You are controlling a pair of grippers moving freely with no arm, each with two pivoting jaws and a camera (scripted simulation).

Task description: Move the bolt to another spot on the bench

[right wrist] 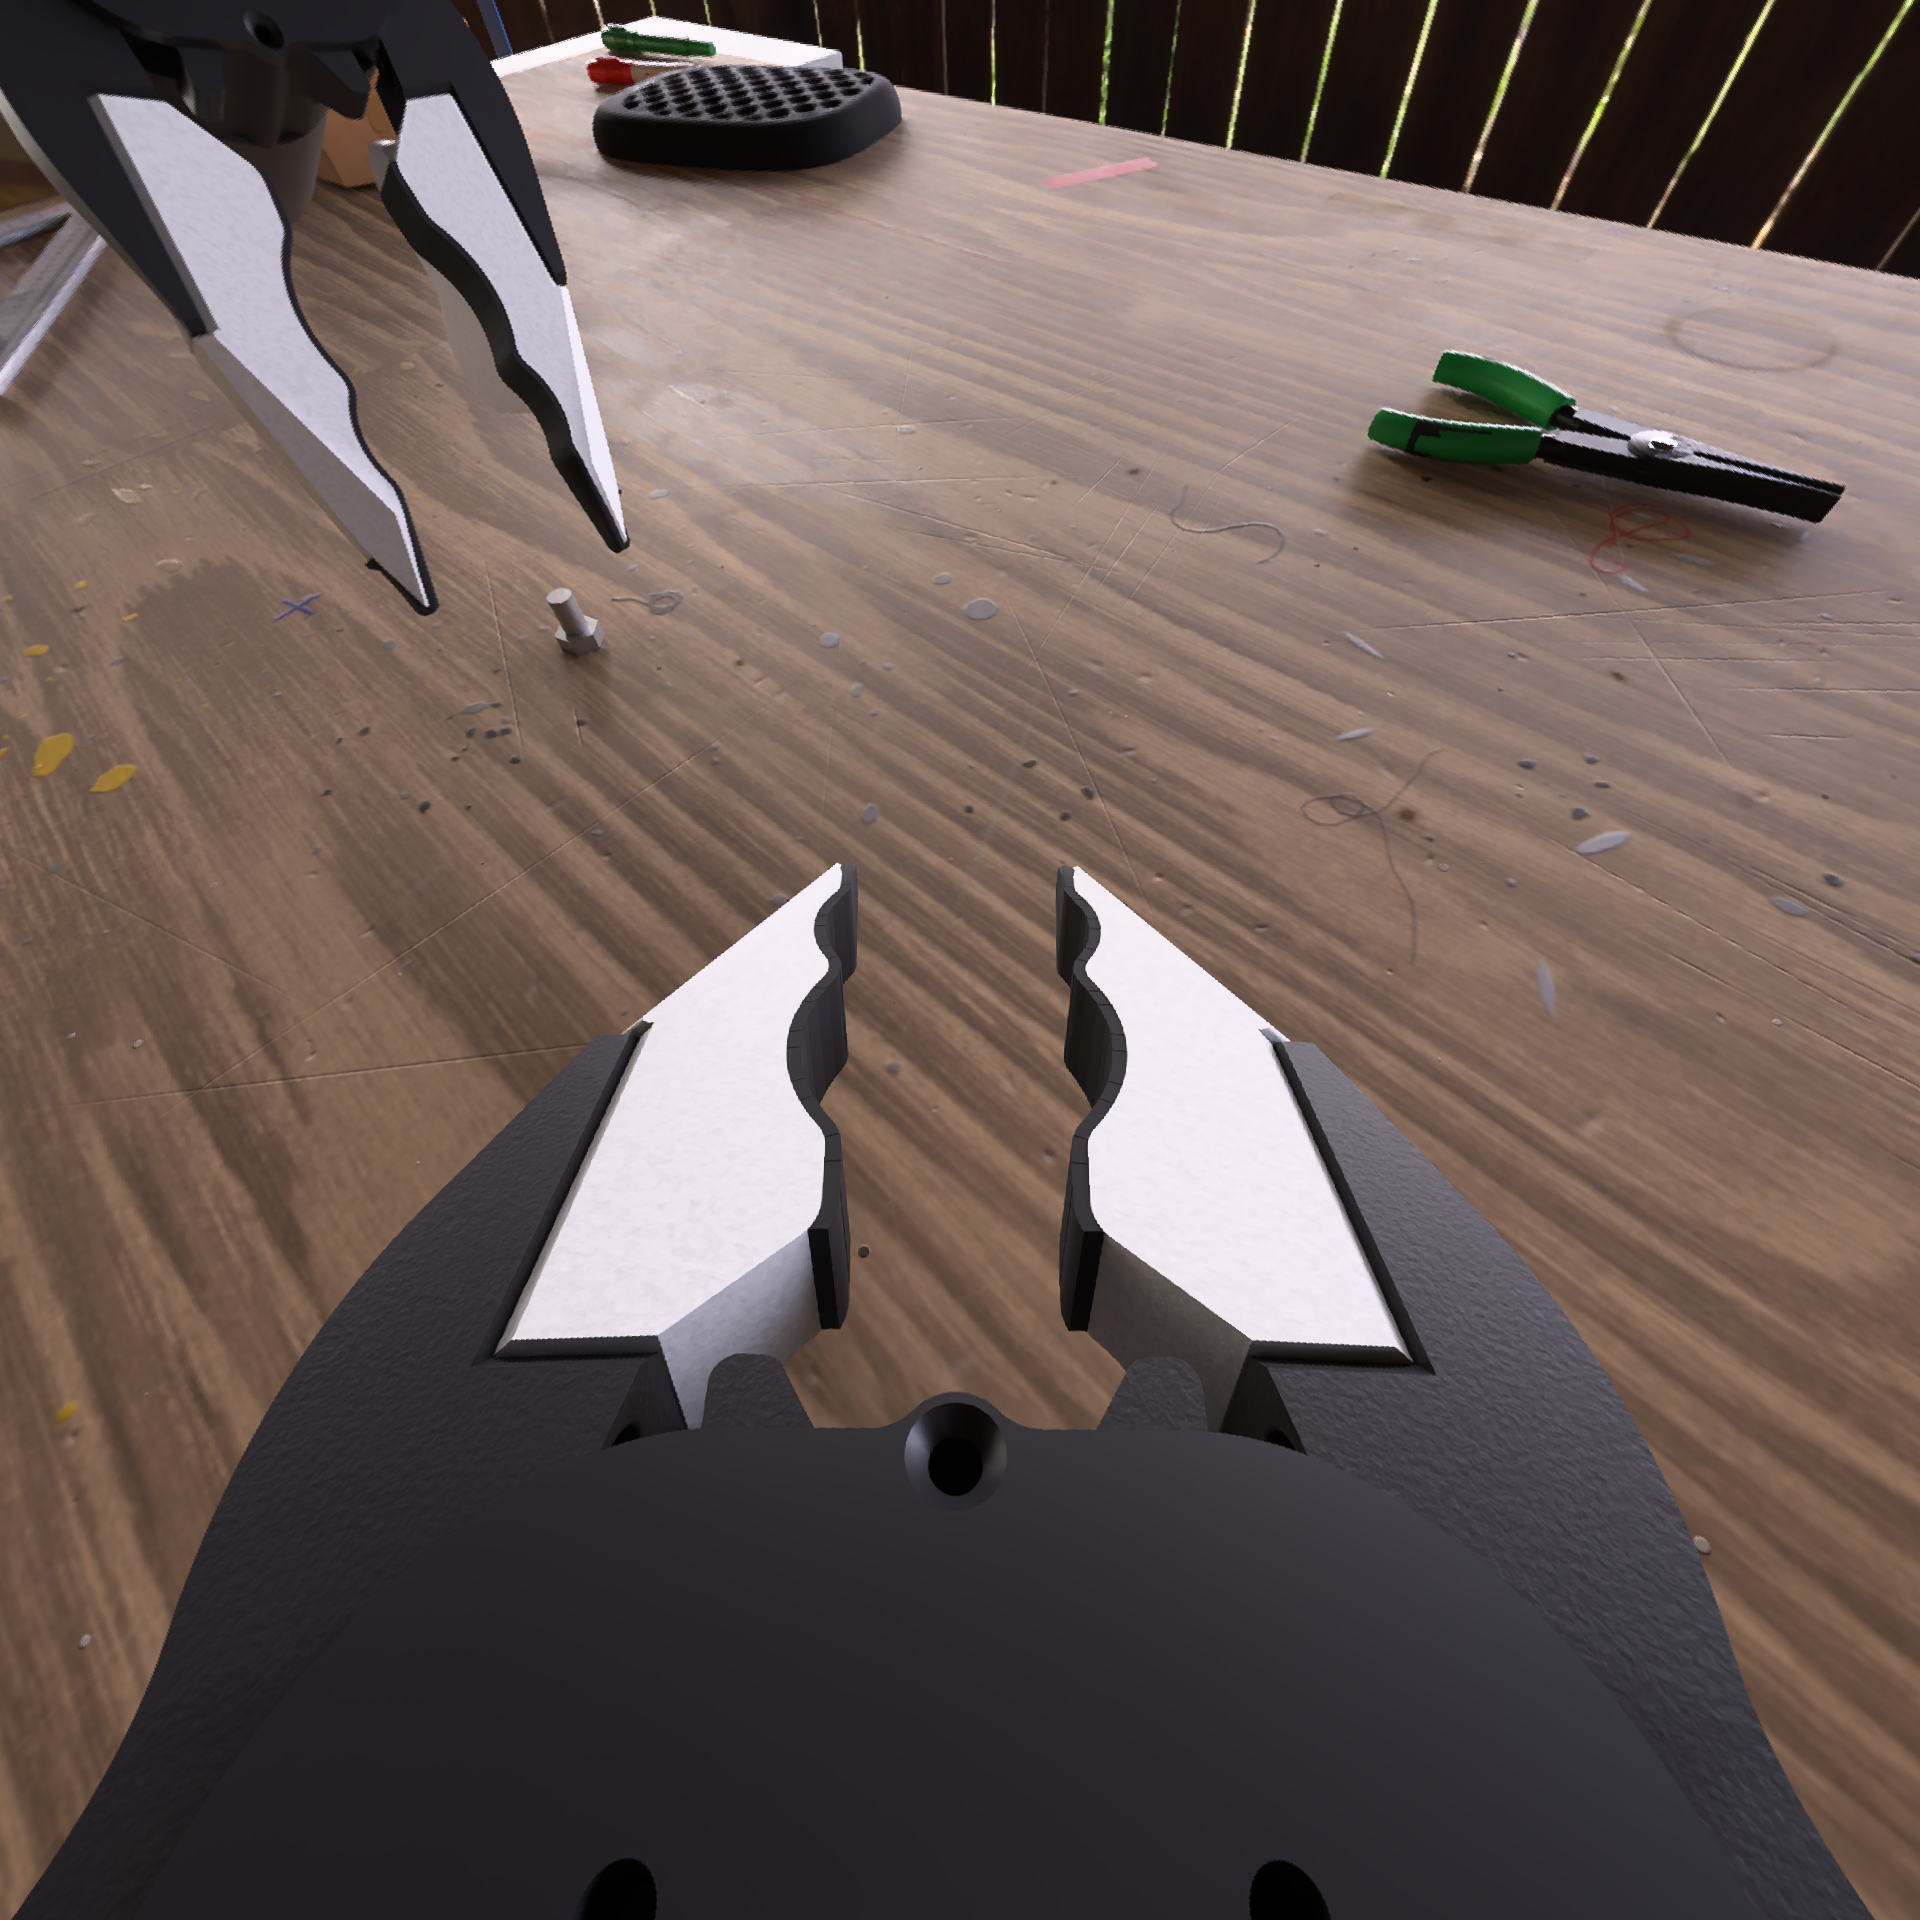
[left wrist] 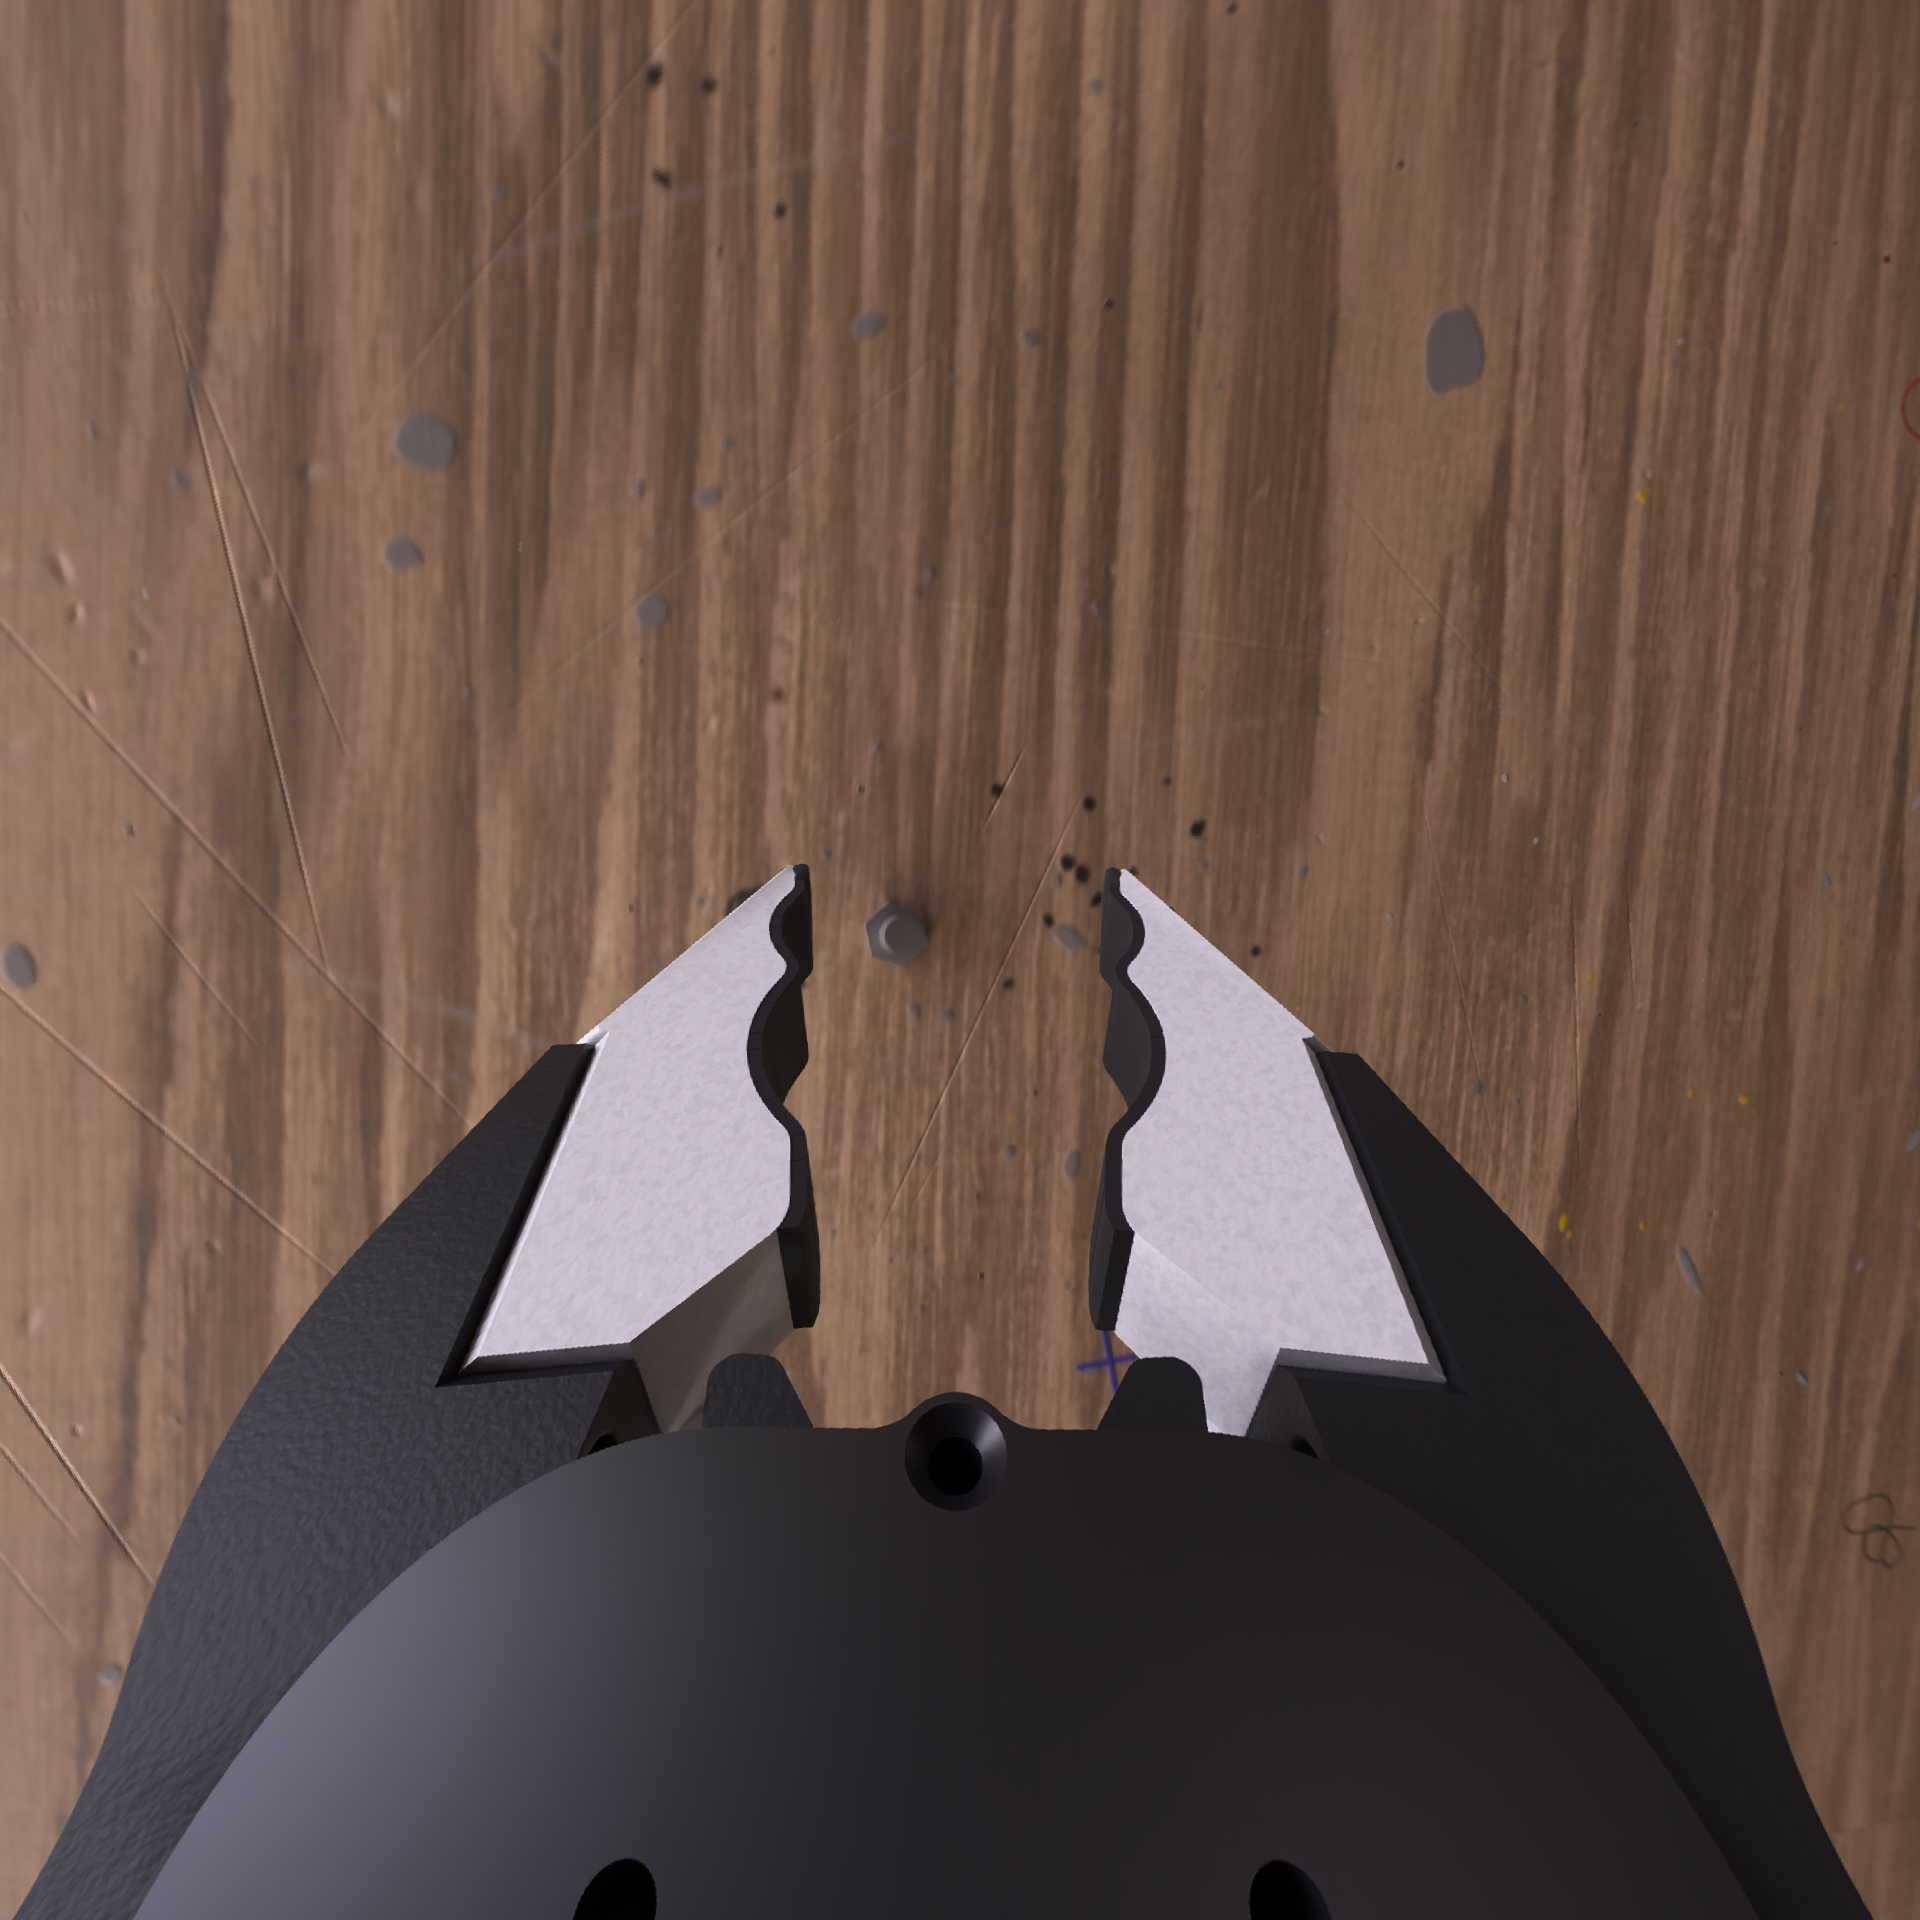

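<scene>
We see 1 small grey metal hex bolt standing on its hexagonal head on the wooden bench, its short smooth shank pointing up with a slight tilt. In the left wrist view it sits just above frame centre, seen end-on; in the right wrist view it stands at left, above mid-height.

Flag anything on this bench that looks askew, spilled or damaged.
Nothing is knocked over or broken. The bolt stands head-down, shank up, untouched below the open left gripper. The bench carries paint flecks, scratches and scribbles. The green-handled pliers lie flat.
</scene>
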